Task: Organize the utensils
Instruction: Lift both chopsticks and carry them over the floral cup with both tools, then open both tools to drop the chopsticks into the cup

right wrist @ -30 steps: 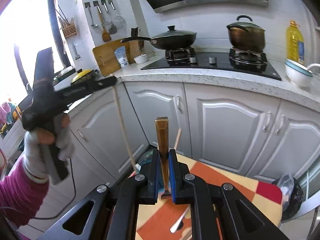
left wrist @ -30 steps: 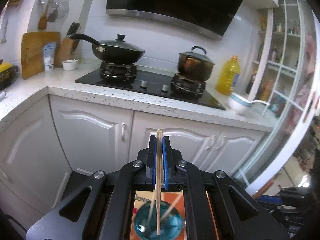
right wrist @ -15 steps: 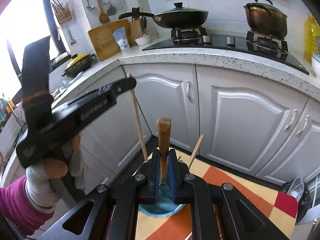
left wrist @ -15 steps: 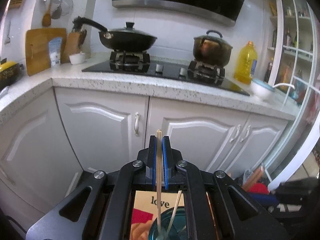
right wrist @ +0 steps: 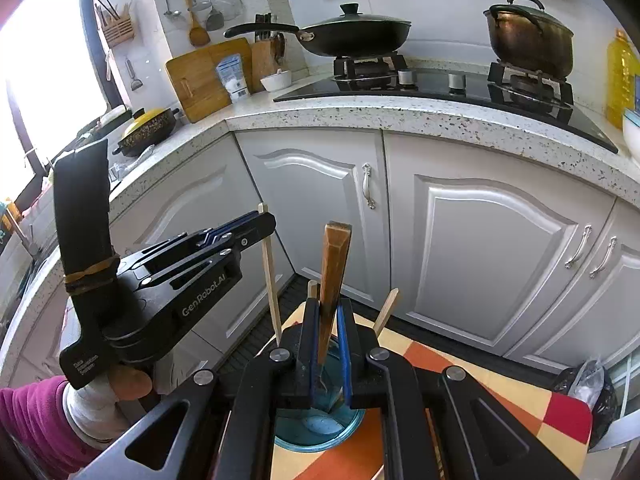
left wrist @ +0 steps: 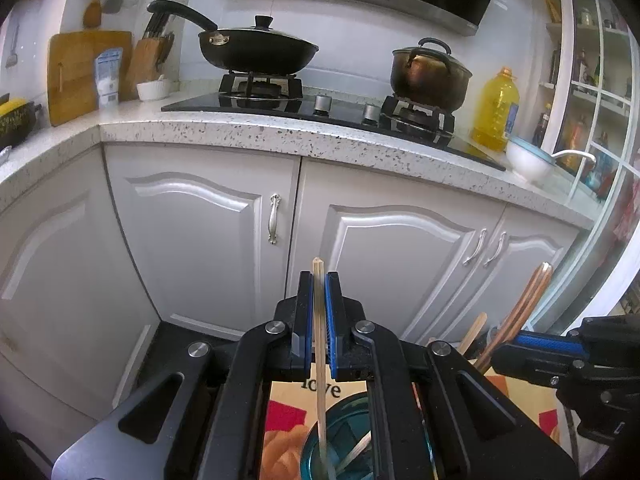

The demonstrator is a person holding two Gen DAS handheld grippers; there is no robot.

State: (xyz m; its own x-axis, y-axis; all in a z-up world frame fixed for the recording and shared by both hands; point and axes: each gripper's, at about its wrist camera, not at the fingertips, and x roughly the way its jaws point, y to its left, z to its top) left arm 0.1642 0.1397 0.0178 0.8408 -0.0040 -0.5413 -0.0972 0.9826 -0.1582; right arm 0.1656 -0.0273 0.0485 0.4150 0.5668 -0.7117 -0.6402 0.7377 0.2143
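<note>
Left tongs (left wrist: pixel 319 312) pinch 1 pale chopstick (left wrist: pixel 319 344) upright, tip in the blue cup (right wrist: pixel 320 428) on the patterned bench (right wrist: pixel 460 364) so it drops straight in. Right tongs (right wrist: pixel 328 332) clamp a brown wooden handle (right wrist: pixel 334 276) over the same cup, prob. for the same reason.

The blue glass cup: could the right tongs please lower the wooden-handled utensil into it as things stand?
Probably yes. The right tongs hold the wooden-handled utensil directly above the blue glass cup, already dipping into its open mouth. The left tongs' chopstick stands to one side.
</note>
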